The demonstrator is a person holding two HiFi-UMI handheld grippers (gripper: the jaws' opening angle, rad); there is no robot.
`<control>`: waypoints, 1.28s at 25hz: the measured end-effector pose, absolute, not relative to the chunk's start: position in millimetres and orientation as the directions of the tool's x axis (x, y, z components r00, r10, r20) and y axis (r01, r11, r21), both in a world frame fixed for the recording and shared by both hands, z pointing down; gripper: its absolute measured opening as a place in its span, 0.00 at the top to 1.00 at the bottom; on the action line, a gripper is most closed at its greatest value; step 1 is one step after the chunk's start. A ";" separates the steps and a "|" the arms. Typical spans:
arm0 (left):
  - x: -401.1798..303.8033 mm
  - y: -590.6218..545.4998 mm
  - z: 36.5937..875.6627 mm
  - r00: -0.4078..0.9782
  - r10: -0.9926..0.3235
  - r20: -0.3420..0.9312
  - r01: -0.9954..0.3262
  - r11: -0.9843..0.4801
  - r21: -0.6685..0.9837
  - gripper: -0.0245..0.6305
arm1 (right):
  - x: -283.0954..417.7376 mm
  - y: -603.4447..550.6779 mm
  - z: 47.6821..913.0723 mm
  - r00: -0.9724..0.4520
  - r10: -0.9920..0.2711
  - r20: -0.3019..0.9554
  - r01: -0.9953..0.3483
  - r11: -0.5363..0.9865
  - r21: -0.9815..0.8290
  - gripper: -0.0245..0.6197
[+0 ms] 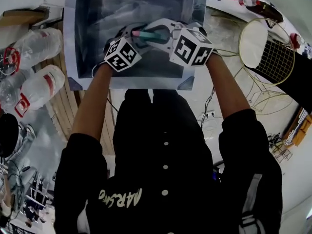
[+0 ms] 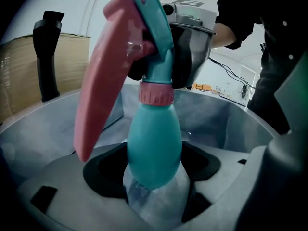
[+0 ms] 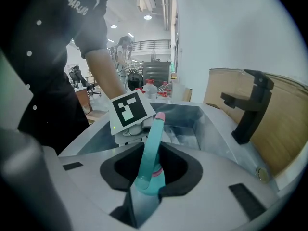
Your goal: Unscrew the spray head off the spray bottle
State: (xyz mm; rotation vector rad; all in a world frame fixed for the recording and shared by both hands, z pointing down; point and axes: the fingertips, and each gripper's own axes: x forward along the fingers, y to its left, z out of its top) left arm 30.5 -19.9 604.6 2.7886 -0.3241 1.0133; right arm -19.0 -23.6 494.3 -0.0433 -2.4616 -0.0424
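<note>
left gripper (image 2: 153,179) clamps the teal spray bottle (image 2: 154,138) by its base. right gripper (image 3: 147,184) pinches the spray head (image 3: 150,150), both over the grey tub (image 1: 85,43).

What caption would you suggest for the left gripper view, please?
Left gripper holds the teal spray bottle by its base; right gripper clamps the spray head.

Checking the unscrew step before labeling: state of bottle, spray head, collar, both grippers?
spray bottle: held above the bin, body between the left jaws.
spray head: on the bottle, between the right jaws.
collar: seated on the bottle neck, no gap visible.
left gripper: shut on spray bottle.
right gripper: shut on spray head.
</note>
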 end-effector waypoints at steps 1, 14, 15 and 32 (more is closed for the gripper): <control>30.4 -19.2 604.1 0.746 -0.152 0.648 -0.258 -0.963 0.072 0.41 | -18.8 -22.6 494.6 -0.778 0.022 0.628 0.045 0.999 0.020 0.78; 42.2 -15.8 600.6 0.741 -0.145 0.655 -0.254 -0.964 0.075 0.41 | -8.6 -21.4 489.2 -0.773 0.028 0.634 0.052 0.998 0.020 0.77; 42.3 -15.6 600.4 0.741 -0.145 0.656 -0.255 -0.964 0.074 0.41 | -7.6 -22.4 489.5 -0.767 0.015 0.641 0.039 0.999 0.024 0.74; 43.4 -15.5 599.9 0.726 -0.201 0.658 -0.325 -0.943 0.070 0.41 | 25.4 -8.8 456.5 -0.637 -0.485 0.599 -0.737 0.610 -0.290 0.55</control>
